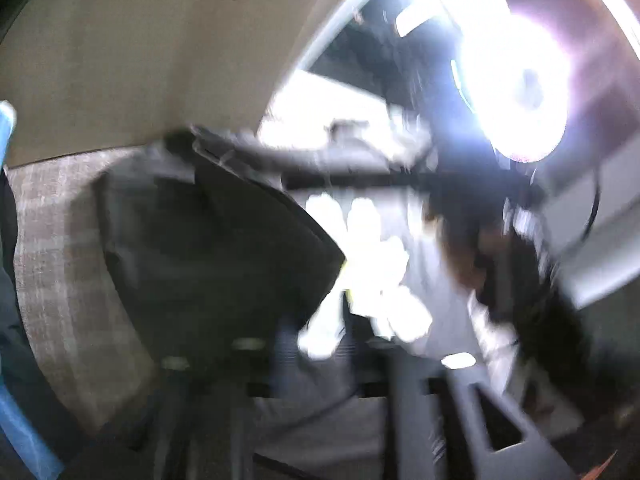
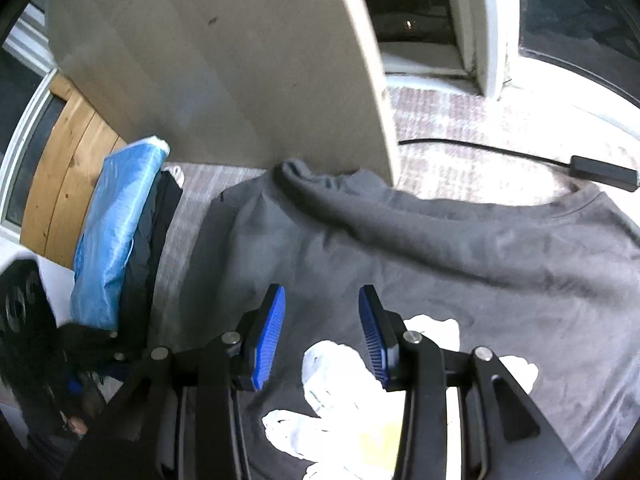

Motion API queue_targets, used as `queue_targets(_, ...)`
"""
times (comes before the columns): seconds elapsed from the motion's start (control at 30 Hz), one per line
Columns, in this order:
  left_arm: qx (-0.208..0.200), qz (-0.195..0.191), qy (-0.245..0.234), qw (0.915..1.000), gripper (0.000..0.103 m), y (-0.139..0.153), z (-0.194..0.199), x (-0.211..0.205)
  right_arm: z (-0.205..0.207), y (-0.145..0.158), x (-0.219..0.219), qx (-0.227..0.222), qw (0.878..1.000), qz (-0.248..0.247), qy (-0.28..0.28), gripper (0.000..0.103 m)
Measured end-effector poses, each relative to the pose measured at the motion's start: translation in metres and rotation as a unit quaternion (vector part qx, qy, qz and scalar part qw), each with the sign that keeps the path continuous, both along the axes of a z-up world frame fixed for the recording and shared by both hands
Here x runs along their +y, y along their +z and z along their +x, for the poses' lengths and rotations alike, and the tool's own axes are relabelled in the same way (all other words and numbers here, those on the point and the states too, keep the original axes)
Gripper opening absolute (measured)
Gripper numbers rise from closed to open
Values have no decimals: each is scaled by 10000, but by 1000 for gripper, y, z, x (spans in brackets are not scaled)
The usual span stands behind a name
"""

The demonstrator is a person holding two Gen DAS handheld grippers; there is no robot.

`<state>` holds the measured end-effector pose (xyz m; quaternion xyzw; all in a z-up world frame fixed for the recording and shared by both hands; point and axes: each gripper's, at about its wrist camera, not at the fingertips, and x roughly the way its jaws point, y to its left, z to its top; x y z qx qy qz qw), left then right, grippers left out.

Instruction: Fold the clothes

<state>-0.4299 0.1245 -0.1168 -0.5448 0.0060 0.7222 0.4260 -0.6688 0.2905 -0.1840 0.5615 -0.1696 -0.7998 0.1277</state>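
A dark grey sweatshirt [image 2: 460,264] with a white print [image 2: 332,372] lies spread on a pale checked surface [image 2: 460,120]. One sleeve [image 2: 360,204] is folded across the body. My right gripper [image 2: 322,320] is open just above the sweatshirt's chest, its blue pads [image 2: 272,332] apart and empty. The left wrist view is heavily blurred: a raised dark fold of the sweatshirt [image 1: 224,248] and the white print [image 1: 372,264] show. The left gripper's fingers [image 1: 420,412] are dark smears at the bottom, so their state is unclear.
A beige panel [image 2: 260,64] stands upright behind the sweatshirt. A blue plastic-wrapped bundle [image 2: 116,232] on dark folded cloth lies at the left. A black cable with an adapter [image 2: 600,172] crosses the surface at the back right. A bright lamp [image 1: 516,88] glares in the left wrist view.
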Motion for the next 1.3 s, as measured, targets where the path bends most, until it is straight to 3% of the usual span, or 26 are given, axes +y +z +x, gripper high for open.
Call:
queue_targets(0.17,269,-604,49,9978,41,3,22,-27,4,0,-2,-119,9998,27,171,41)
queue_targets(0.3,464,-1291,-201,9903,42,1,49,-45,10,-6,-13,-291,9988,131,378,41)
queue_targets(0.43,864,-1677,-244,9817,42,-8,58,-41,4,-11,-27,-97,9963,716,464,42)
queue_targets(0.6,1233,-1441,-384,9811,42,-16,56,-24,-28,-28,-22,-189,9983,519,170,42)
queue_targets(0.67,1305,-1530,-484,9784,42,-22,55,-18,-36,-32,-24,-238,9985,465,132,42)
queue_targets(0.8,1063,-1606,-493,9800,42,-40,43,-13,-42,-29,-32,-245,9980,567,160,42)
queue_targets(1.0,1012,-1670,-650,9786,42,-48,45,-12,-41,-14,-33,-167,9997,154,117,42)
queue_targets(1.2,920,-1563,-649,9813,43,-47,42,-15,-47,-27,-46,-399,9978,458,258,41)
queue_targets(1.3,934,-1548,-690,9811,43,-47,43,-14,-45,-24,-50,-317,9963,686,417,2)
